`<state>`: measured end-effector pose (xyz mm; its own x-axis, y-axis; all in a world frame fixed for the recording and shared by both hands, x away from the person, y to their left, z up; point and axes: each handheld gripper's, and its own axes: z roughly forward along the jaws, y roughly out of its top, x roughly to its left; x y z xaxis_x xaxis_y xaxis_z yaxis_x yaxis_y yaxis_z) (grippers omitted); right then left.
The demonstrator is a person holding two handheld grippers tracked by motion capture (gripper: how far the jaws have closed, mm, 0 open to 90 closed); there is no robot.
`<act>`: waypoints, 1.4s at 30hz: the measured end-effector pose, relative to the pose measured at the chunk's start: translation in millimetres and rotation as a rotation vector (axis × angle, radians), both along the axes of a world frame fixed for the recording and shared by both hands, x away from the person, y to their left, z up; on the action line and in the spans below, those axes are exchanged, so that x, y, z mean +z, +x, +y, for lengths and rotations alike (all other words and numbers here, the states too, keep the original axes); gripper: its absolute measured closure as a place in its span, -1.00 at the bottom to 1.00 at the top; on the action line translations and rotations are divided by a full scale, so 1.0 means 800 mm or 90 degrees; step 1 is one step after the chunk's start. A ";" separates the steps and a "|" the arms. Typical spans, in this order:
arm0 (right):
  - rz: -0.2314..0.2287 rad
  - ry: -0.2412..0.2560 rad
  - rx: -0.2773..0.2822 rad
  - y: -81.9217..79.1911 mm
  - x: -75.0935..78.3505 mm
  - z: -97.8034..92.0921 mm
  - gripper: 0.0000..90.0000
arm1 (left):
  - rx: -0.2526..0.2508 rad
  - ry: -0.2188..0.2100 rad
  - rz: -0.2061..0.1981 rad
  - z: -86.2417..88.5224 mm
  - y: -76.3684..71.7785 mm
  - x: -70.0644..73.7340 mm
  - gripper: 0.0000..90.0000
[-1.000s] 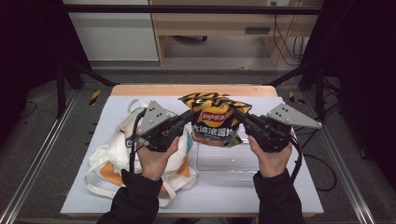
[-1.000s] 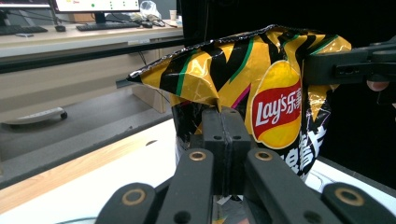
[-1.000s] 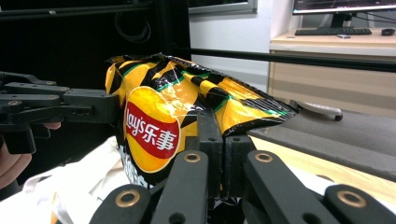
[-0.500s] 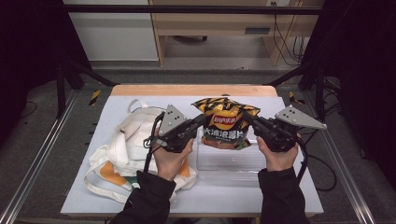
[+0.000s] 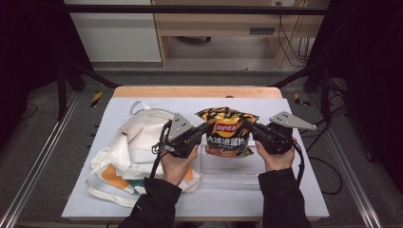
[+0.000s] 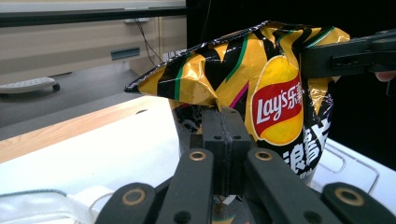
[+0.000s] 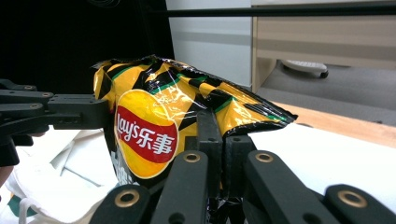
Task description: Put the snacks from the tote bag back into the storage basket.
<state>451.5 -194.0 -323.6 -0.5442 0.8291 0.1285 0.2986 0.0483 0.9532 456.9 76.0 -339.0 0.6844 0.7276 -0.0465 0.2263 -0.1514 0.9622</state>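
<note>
While pinched from both sides, hung upright in the air above a clear plastic tray [image 5: 228, 172] on the white table [image 5: 294, 190]: a yellow and black bag of crisps [image 5: 228, 135], red logo facing the person. On its left edge, clamped tight, the left gripper [image 5: 203, 130], jaws pressed flat together on the foil just below the crumpled top corner, as seen in the left gripper view [image 6: 223, 122]. On its right edge, likewise closed on the bag, the right gripper [image 5: 252, 129], jaws nipping the foil beneath the flared top seam in the right gripper view [image 7: 219, 126]. Held clear of the tray, not touching it. Beside the left hand [image 5: 177, 164], spread flat on the table, a white cloth bag [image 5: 138, 137] with orange and green patches, straps loose.
</note>
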 end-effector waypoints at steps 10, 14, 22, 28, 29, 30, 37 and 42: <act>0.036 -0.018 -0.006 0.015 -0.022 0.009 0.93 | 0.017 0.019 0.020 0.002 0.006 -0.022 1.00; 0.049 -0.031 -0.015 0.022 -0.033 0.013 0.91 | 0.022 0.027 0.031 0.002 0.009 -0.030 1.00; 0.059 -0.054 -0.029 0.029 -0.044 0.018 0.87 | 0.029 0.033 0.048 0.000 0.015 -0.041 1.00; 0.058 -0.058 -0.042 0.034 -0.050 0.018 0.80 | 0.027 0.037 0.051 -0.005 0.019 -0.043 1.00; 0.060 -0.062 -0.045 0.035 -0.052 0.018 0.79 | 0.029 0.038 0.051 -0.007 0.020 -0.044 1.00; 0.058 -0.067 -0.051 0.037 -0.054 0.018 0.77 | 0.030 0.040 0.050 -0.008 0.021 -0.045 1.00; 0.046 -0.081 -0.063 0.043 -0.059 0.019 0.70 | 0.041 0.048 0.045 -0.013 0.028 -0.046 1.00; 0.041 -0.080 -0.072 0.046 -0.063 0.019 0.65 | 0.046 0.054 0.041 -0.016 0.031 -0.047 0.99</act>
